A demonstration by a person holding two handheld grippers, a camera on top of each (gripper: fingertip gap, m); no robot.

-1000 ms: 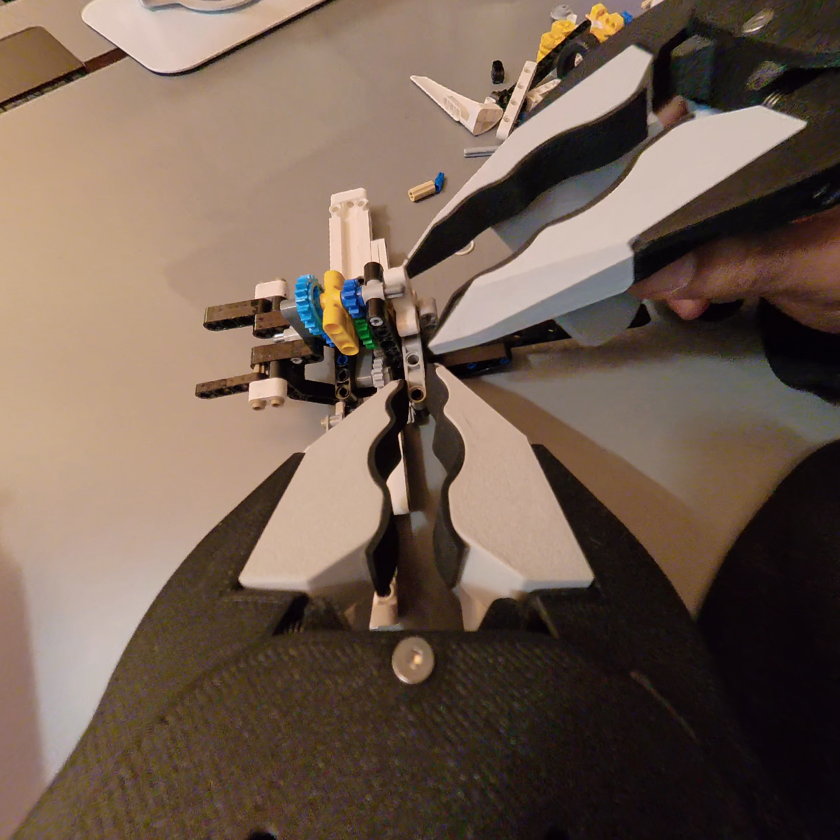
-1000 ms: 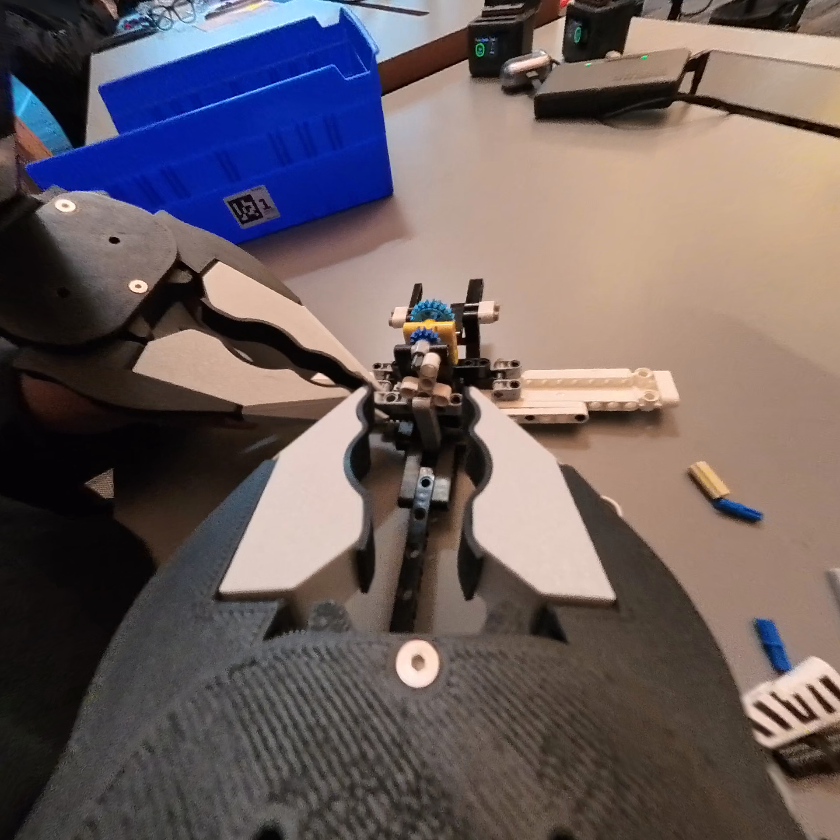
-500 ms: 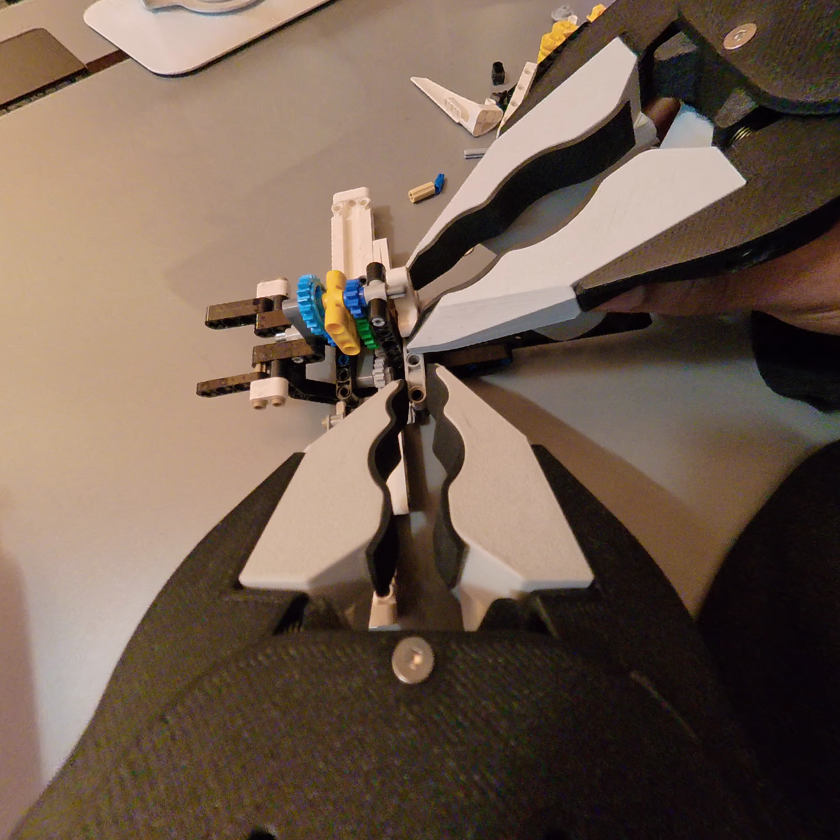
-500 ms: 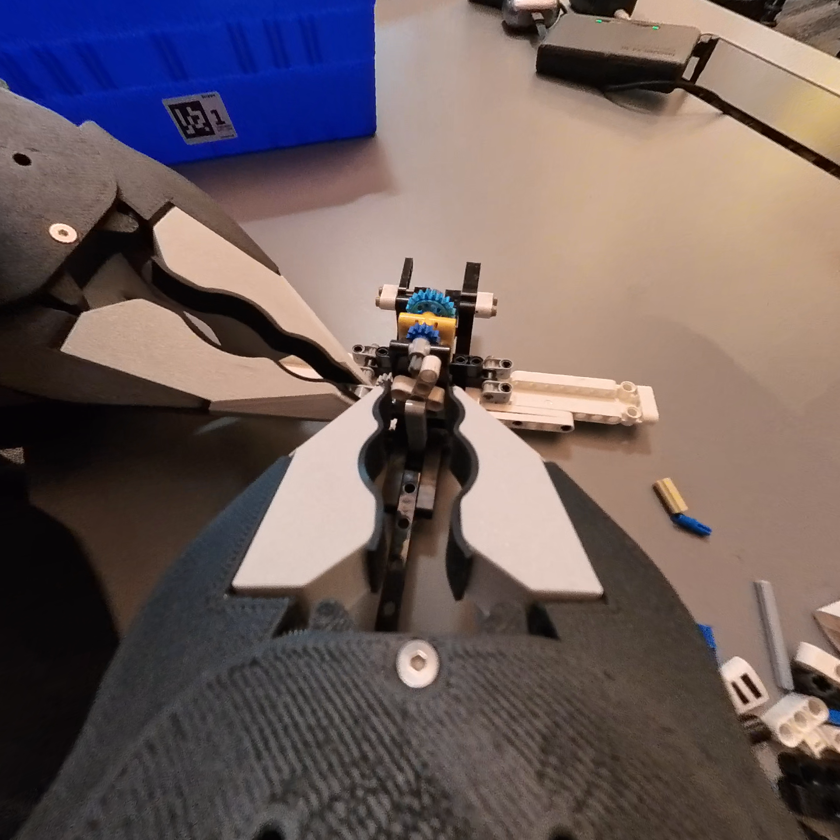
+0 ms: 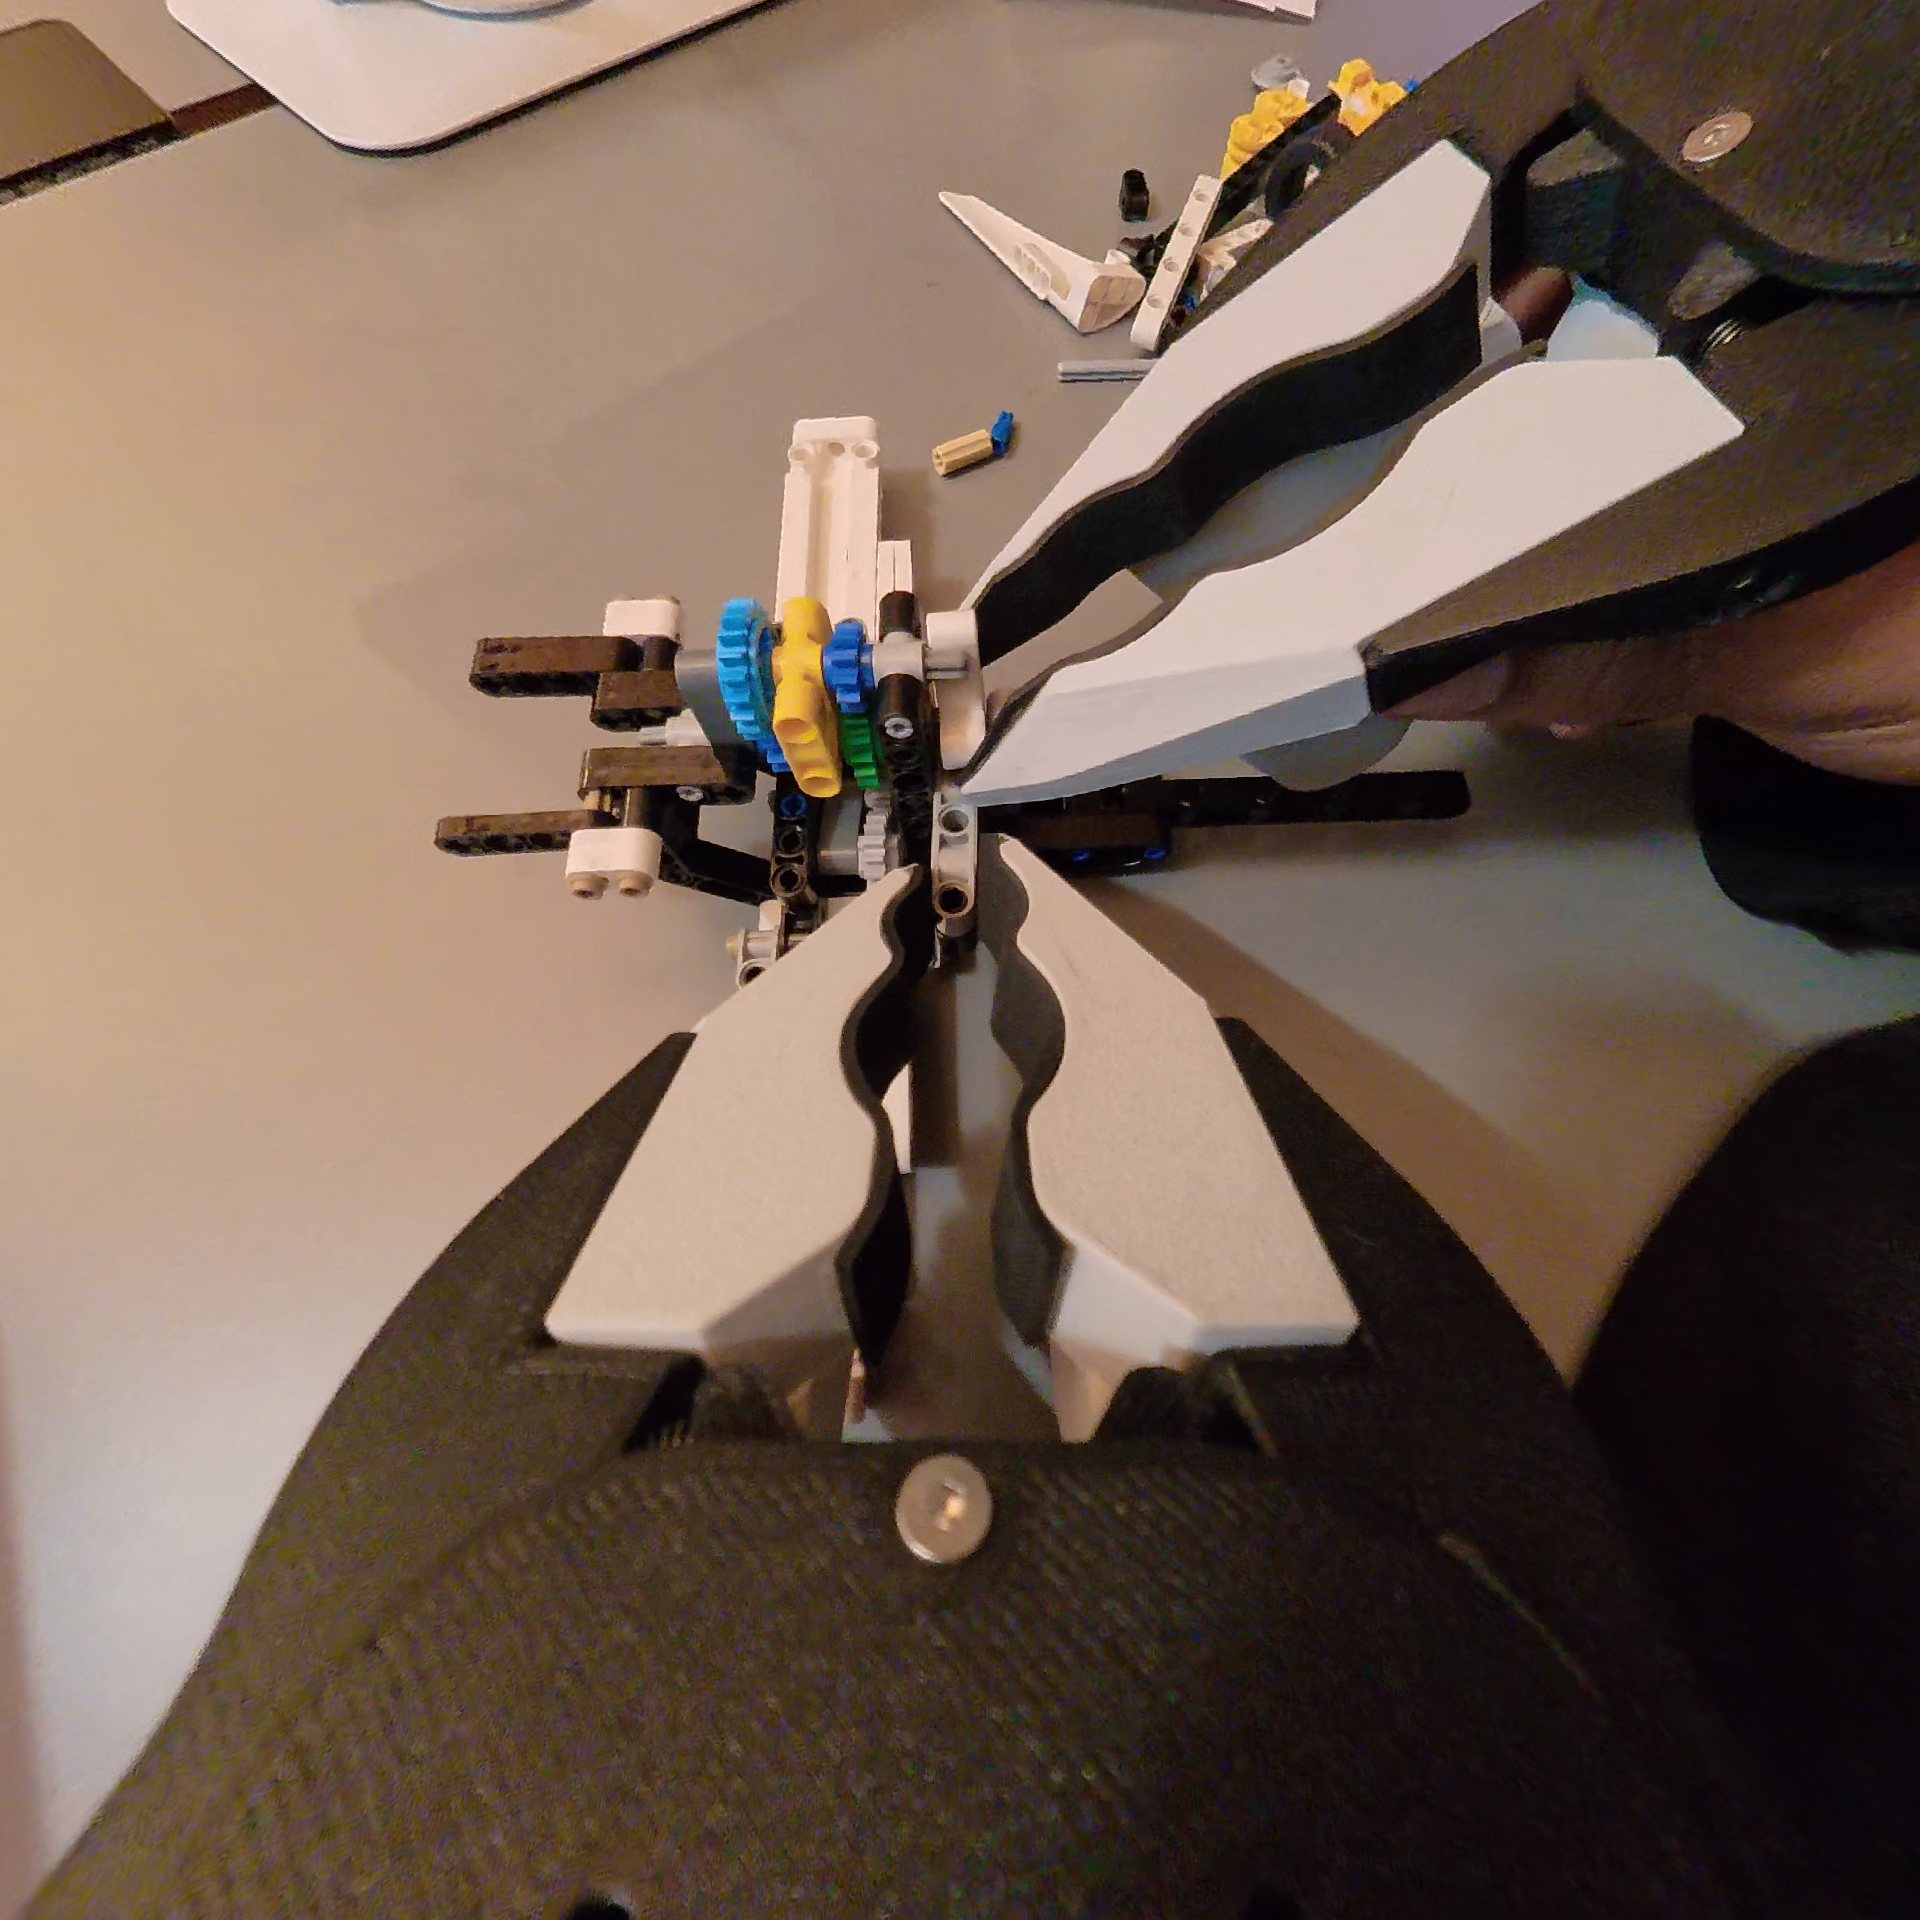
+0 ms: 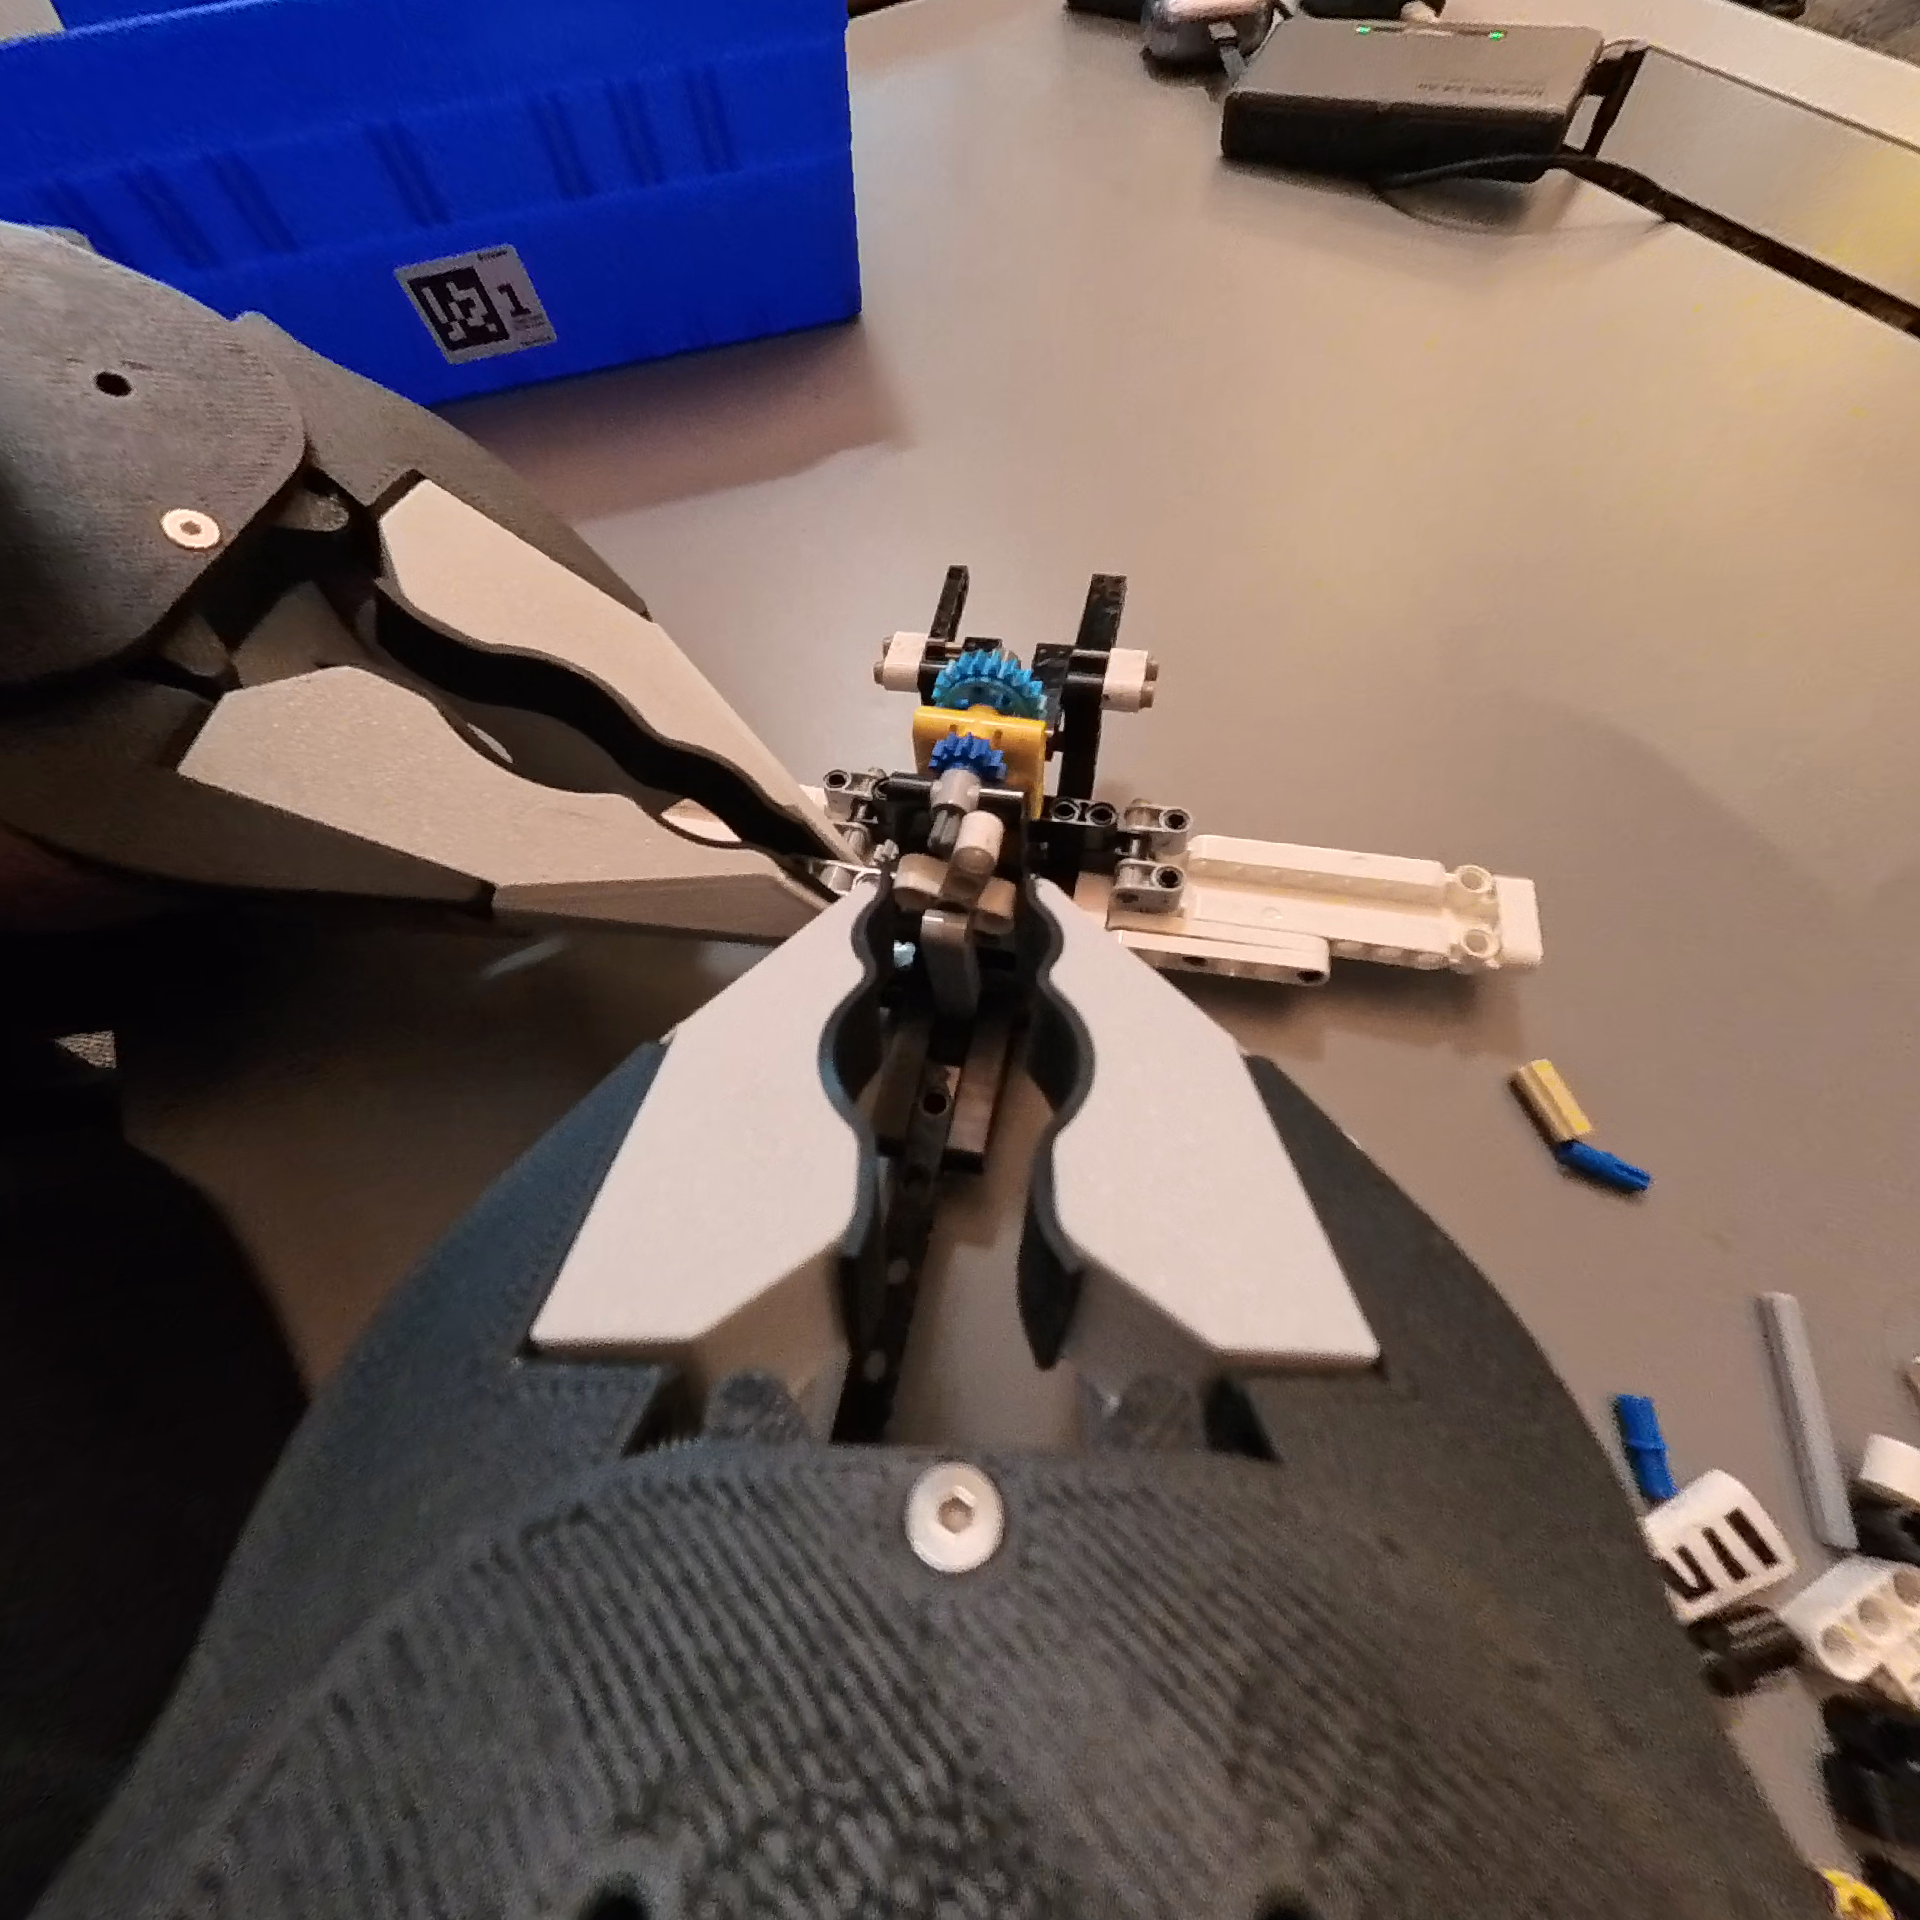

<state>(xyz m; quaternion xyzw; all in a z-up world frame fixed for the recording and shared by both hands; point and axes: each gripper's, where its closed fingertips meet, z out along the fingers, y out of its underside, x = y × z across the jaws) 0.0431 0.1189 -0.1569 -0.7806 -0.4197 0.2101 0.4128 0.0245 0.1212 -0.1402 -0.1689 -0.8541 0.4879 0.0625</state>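
From the left wrist: left tongs (image 5: 954,883) narrow, tips nipped on a pale grey beam at the near edge of the brick model (image 5: 800,717), which rests on the grey table (image 5: 312,520) straight ahead of the fingertips. Coming in from ahead and to the right, the right tongs (image 5: 975,698), closed on a whitish rounded piece at the model's end. Loose parts (image 5: 1091,270) far ahead to the right, behind that second pair. From the right wrist: model again dead ahead, fingertips drawn partway in and pressing a grey-tan piece at its near end, black beams running back between the fingers. Left pair entering from the left, tips touching the model's side. Blue bin (image 6: 520,156) well beyond, to the left. Probably best held level – no twisting of one grip against the other.
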